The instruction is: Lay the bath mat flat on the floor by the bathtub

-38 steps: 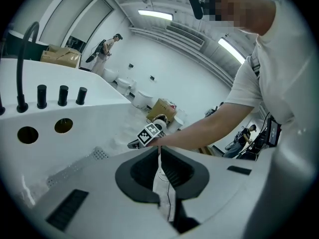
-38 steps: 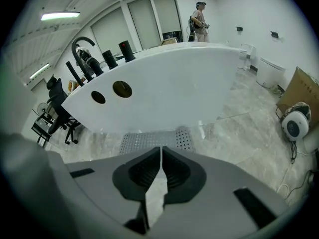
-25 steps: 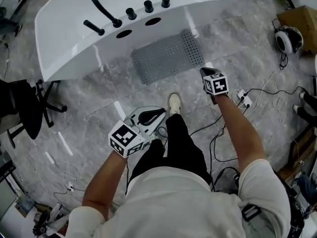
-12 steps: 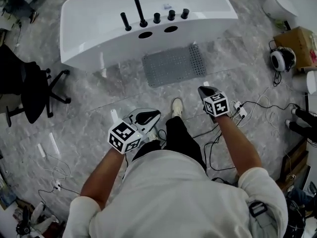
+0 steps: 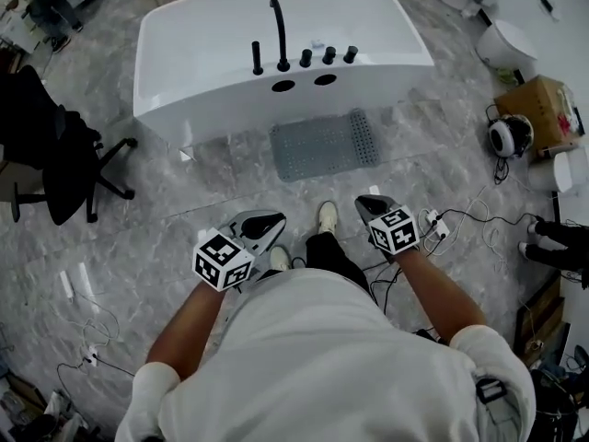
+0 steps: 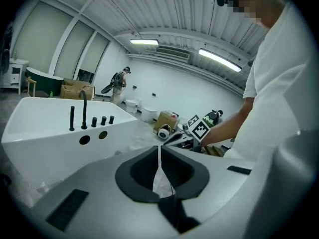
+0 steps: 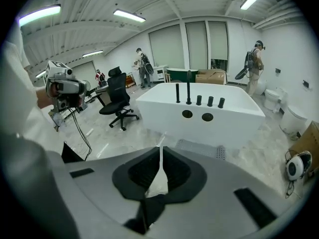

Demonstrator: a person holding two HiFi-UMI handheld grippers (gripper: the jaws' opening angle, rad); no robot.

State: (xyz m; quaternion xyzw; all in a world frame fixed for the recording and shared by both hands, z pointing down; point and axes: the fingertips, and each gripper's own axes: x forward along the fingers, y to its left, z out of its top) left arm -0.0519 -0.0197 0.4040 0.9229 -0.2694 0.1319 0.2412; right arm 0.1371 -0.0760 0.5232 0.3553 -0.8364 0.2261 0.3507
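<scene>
One bath mat (image 5: 324,144) lay spread out on the floor (image 5: 175,215), well ahead of both hand-held grippers and just beside the near wall of the bathtub (image 5: 276,53). Whether its far edge touched the tub was hard to tell from so high up. Its long axis ran across the line of reach, parallel to the tub's side, spanning roughly from in front of one hand-held gripper to in front of the other.

The right hand-held gripper (image 5: 365,203) sat somewhat nearer to the mat's closest end than the left hand-held gripper (image 5: 274,219), though both were well apart from it, pulled in near the person's legs. In each gripper view the jaws were pressed together with nothing between them.

Judging by how it lay, the mat looked already placed. Any further smoothing would call for a forward reach, and the right side had the shorter way.
</scene>
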